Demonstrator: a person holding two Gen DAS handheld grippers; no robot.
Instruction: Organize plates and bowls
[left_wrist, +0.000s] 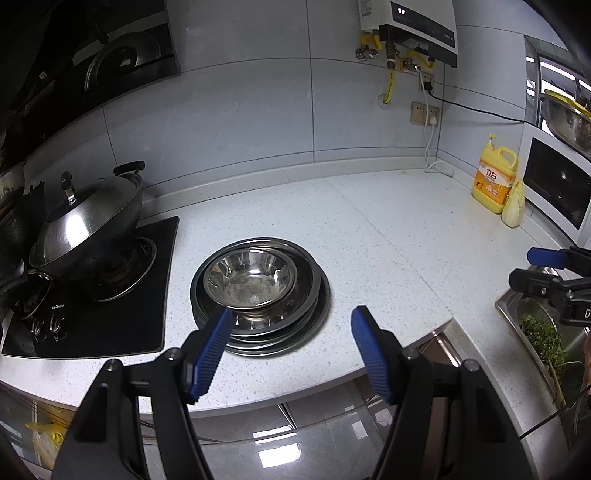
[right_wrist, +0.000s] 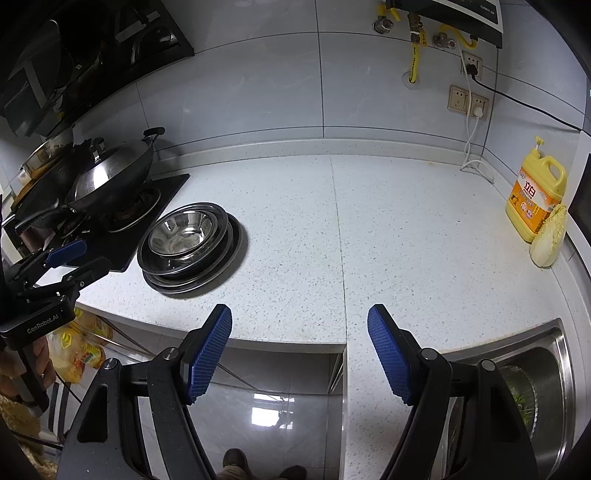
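Bowl (left_wrist: 250, 277) nested on stacked steel plates (left_wrist: 280, 332) sits on the counter (left_wrist: 369, 236), just beside the stove (left_wrist: 92, 295) (lidded wok (left_wrist: 88, 229) at 9 o'clock). My left gripper (left_wrist: 291, 325) and right gripper (right_wrist: 299, 325) both gape, holding nothing. Yellow detergent jug (right_wrist: 535, 199) at 2 o'clock reads "立白".

steel bowl (left_wrist: 250, 277) sits upright, nested atop stacked steel plates (left_wrist: 280, 332) beside the stove.
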